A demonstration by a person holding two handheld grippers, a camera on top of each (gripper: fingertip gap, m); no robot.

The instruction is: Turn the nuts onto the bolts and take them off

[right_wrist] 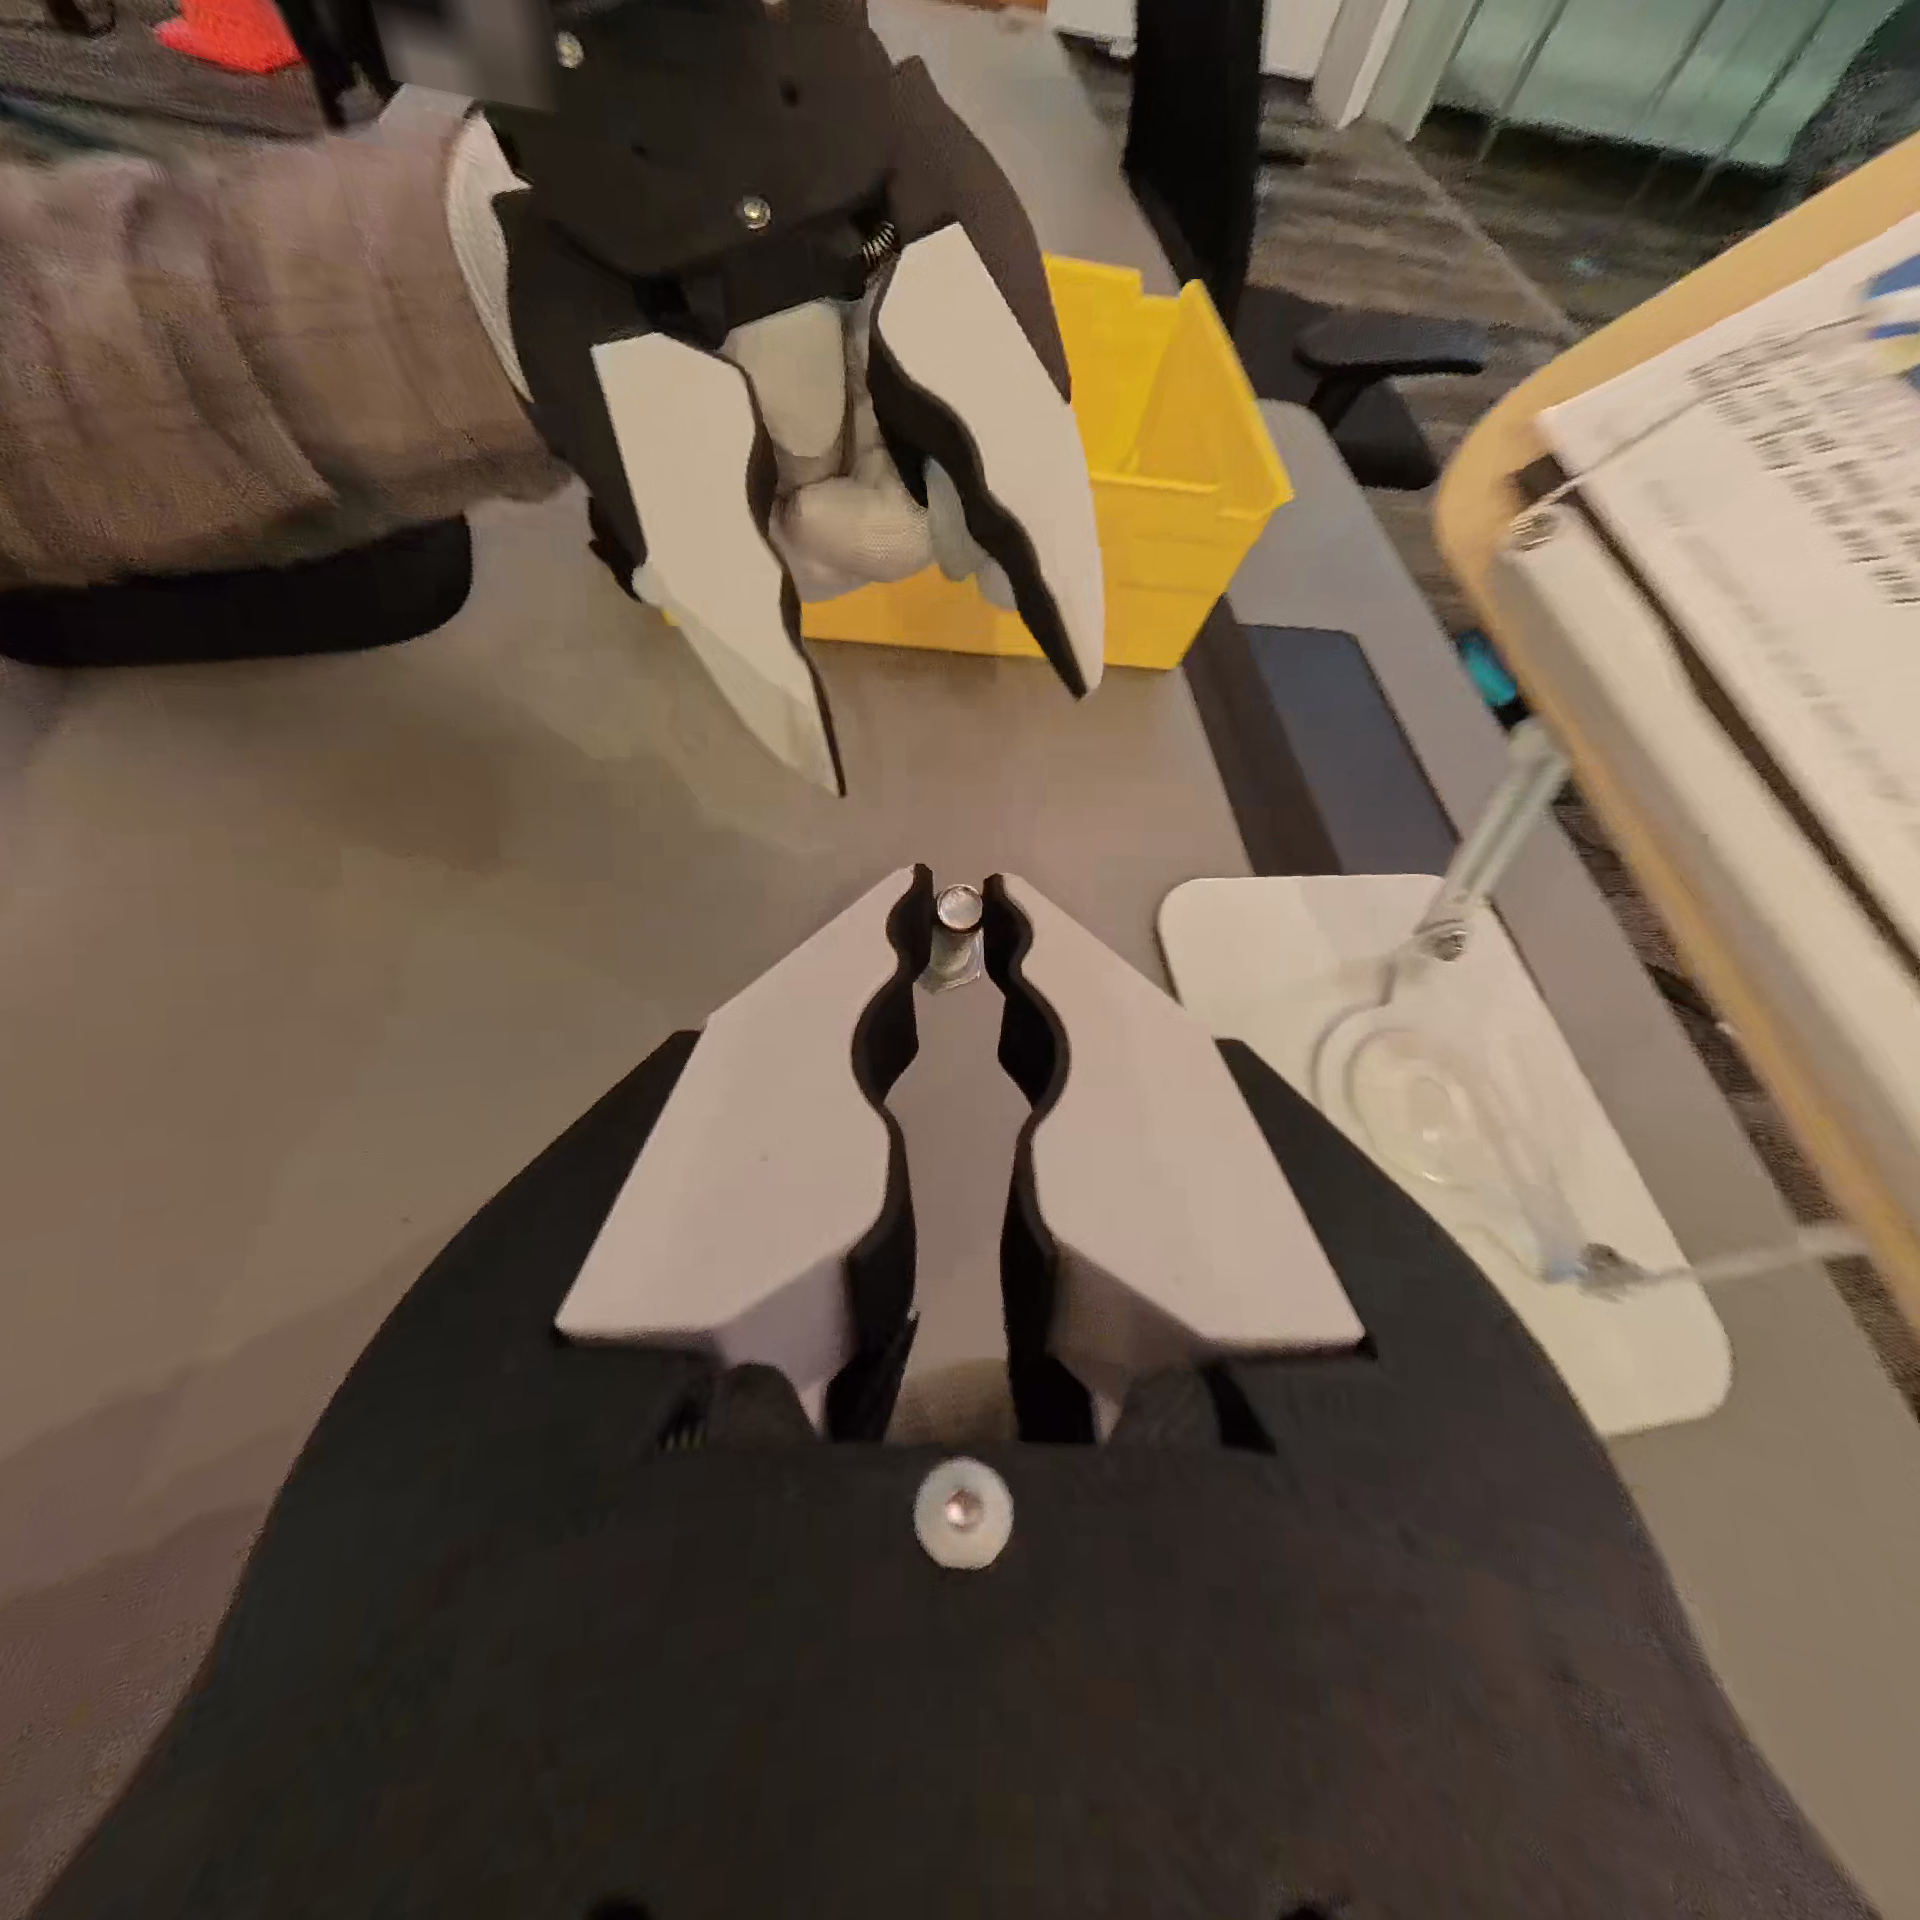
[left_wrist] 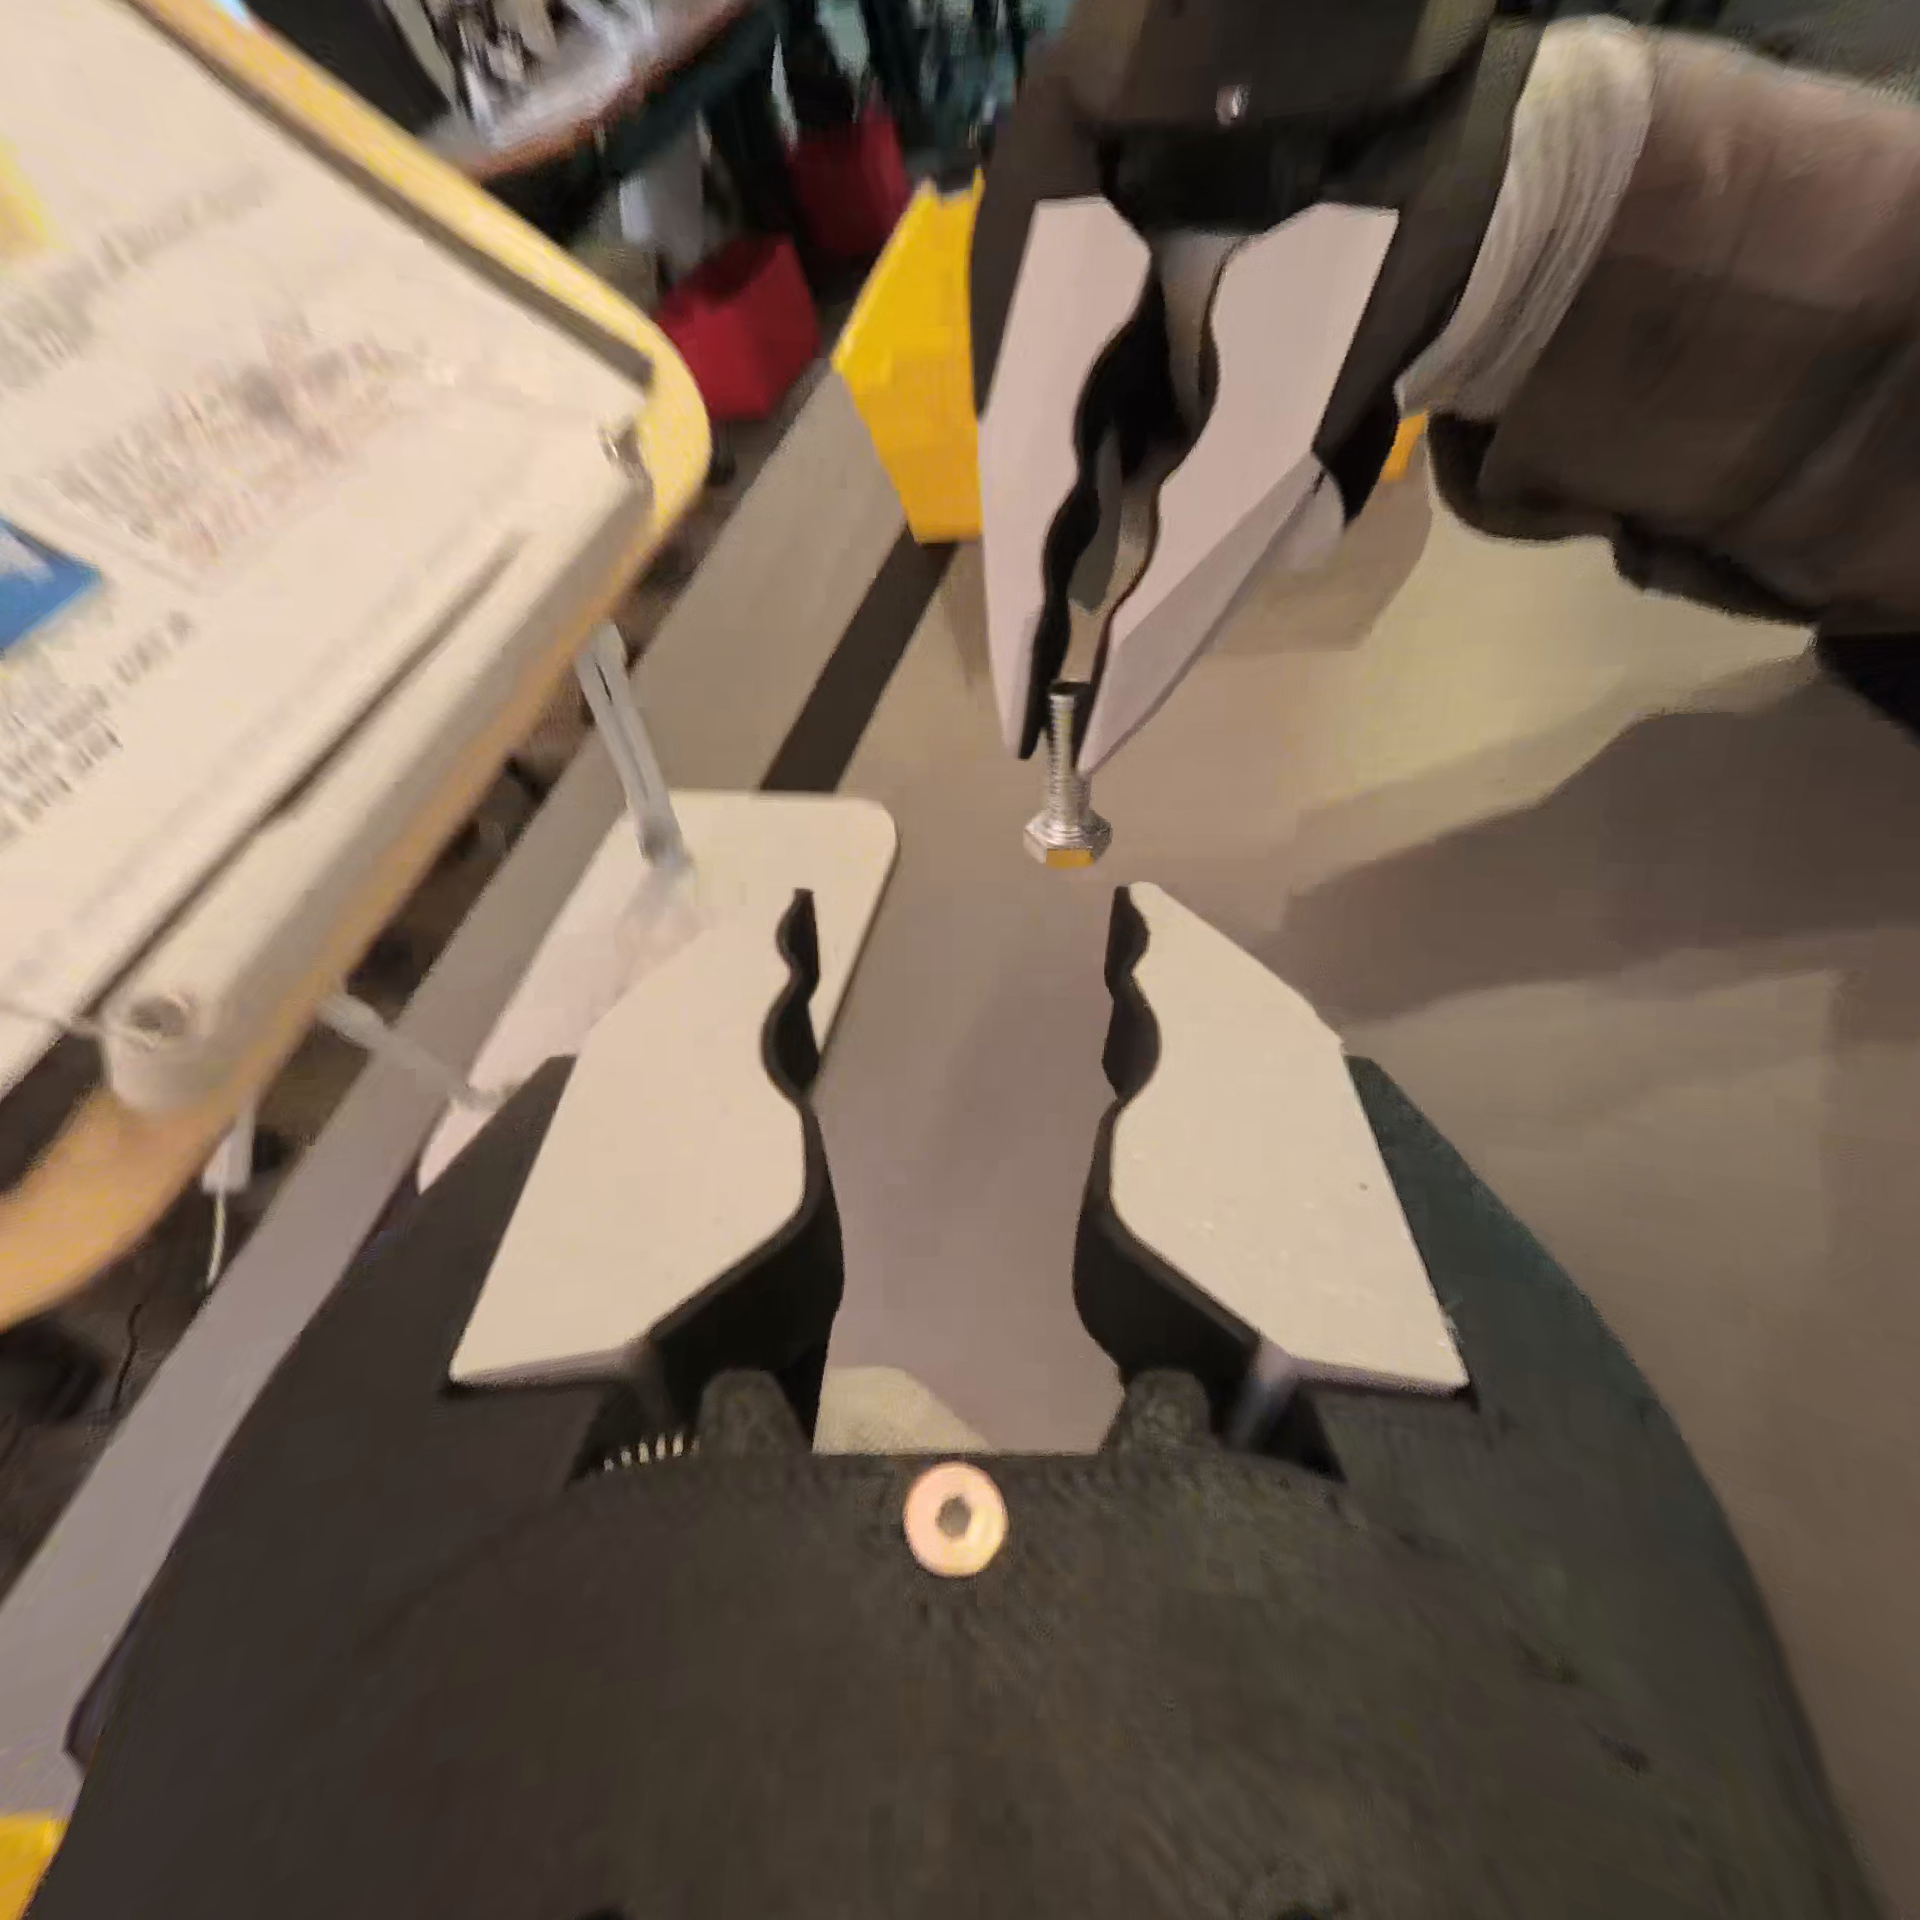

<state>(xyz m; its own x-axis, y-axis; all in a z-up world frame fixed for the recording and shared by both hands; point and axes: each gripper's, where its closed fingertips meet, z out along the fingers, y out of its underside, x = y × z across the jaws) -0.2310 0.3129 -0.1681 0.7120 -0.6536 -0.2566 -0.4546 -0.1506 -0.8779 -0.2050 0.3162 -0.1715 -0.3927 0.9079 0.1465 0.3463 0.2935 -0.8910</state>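
Observation:
A silver bolt point(left_wrist: 1066, 790) stands thread-up with its hex head point(left_wrist: 1067, 837) at the grey table point(left_wrist: 1507, 1091). My right gripper point(right_wrist: 954, 891) is shut on the bolt point(right_wrist: 956, 935) near its top; it also shows in the left wrist view point(left_wrist: 1062, 746), reaching down from the far side. My left gripper point(left_wrist: 964, 900) is open and empty, its tips just short of the bolt head. In the right wrist view the left gripper point(right_wrist: 956, 736) hangs open a little beyond the bolt. No nut shows in either view.
A yellow bin point(left_wrist: 914, 364) point(right_wrist: 1174, 499) stands at the table's back edge. A white stand base point(left_wrist: 748, 883) point(right_wrist: 1455, 1143) with clear rods carries a tilted paper board point(left_wrist: 260, 468) point(right_wrist: 1714, 520) beside the bolt. Grey sleeves point(left_wrist: 1714, 312) point(right_wrist: 208, 343) reach in. Left and right tips are no more than a few centimetres apart.

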